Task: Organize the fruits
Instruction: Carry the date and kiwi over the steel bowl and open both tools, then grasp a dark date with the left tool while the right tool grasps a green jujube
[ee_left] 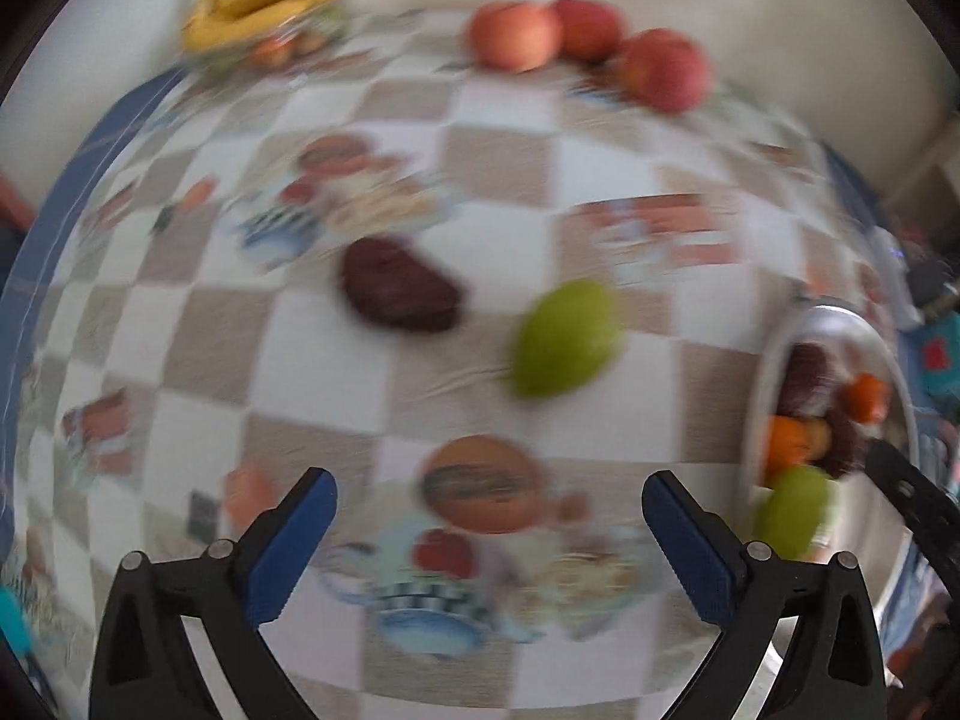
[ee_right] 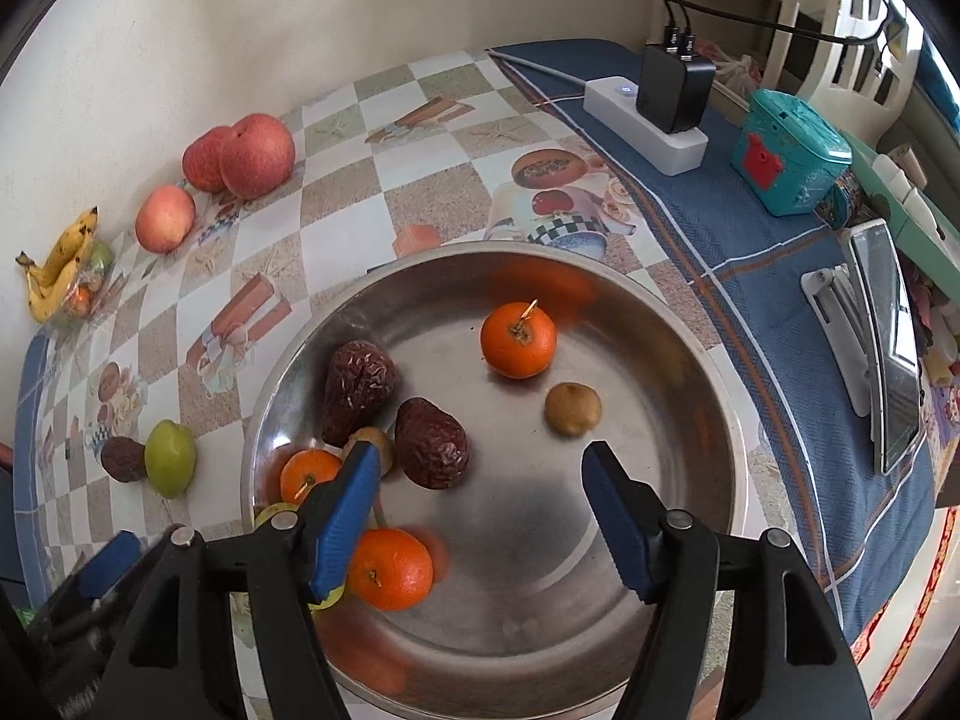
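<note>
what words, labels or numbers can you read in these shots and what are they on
None can be read.
Tablecloth: printed pictures only, no lettering visible.
Teal box: red emblem, no legible text.
Black charger on the white power strip: no readable marking.
Left wrist view: too blurred to read.

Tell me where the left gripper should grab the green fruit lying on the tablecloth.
Probably across the green fruit's narrow middle, coming from above. It lies on its side, elongated, apart from the dark avocado, so the open left gripper has room on both flanks.

A cream wall (ee_right: 180,30) backs the table's checkered cloth (ee_right: 336,180) and blue cloth (ee_right: 780,312).
</note>
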`<action>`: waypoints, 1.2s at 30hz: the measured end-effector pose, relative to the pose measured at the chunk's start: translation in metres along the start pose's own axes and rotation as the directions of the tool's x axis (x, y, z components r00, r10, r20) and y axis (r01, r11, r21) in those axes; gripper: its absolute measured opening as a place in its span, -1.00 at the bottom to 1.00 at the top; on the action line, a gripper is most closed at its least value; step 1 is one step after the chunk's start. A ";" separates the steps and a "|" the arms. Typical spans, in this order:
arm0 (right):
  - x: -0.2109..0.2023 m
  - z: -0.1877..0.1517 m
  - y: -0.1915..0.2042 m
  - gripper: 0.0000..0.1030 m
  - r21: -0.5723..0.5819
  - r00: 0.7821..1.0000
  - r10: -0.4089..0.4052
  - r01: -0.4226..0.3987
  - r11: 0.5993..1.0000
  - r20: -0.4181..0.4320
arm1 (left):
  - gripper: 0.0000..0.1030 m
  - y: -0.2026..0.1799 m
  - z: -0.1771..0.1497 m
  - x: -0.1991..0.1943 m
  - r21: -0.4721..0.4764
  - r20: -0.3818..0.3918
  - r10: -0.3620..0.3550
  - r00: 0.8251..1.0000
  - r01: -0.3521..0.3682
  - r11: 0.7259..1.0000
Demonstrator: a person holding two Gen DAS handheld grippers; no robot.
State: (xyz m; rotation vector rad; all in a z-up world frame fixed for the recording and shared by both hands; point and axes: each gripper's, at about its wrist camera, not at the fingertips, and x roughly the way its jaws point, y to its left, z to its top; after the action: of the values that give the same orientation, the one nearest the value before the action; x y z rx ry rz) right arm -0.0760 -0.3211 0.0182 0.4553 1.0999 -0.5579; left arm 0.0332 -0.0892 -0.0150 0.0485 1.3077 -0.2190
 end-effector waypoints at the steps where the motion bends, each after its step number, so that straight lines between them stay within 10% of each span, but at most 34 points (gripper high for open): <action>1: 0.000 0.000 0.001 0.77 -0.006 1.000 -0.004 0.004 1.000 0.004 | 1.00 0.008 0.001 0.002 -0.030 -0.009 0.004 1.000 -0.004 1.000; 23: -0.006 -0.001 0.054 0.78 -0.156 0.993 0.100 -0.088 0.984 0.069 | 1.00 0.078 0.042 -0.034 -0.153 0.205 0.041 0.978 -0.009 0.988; 36: 0.001 0.004 0.134 0.78 -0.246 0.956 0.293 -0.280 0.928 0.020 | 0.96 0.088 0.061 0.005 -0.238 0.090 -0.139 0.986 0.157 0.959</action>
State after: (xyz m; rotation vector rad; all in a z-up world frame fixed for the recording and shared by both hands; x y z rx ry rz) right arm 0.0117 -0.2195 0.0283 0.3764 1.0087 -0.1744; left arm 0.1088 -0.0134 -0.0119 -0.2659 1.2581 -0.1836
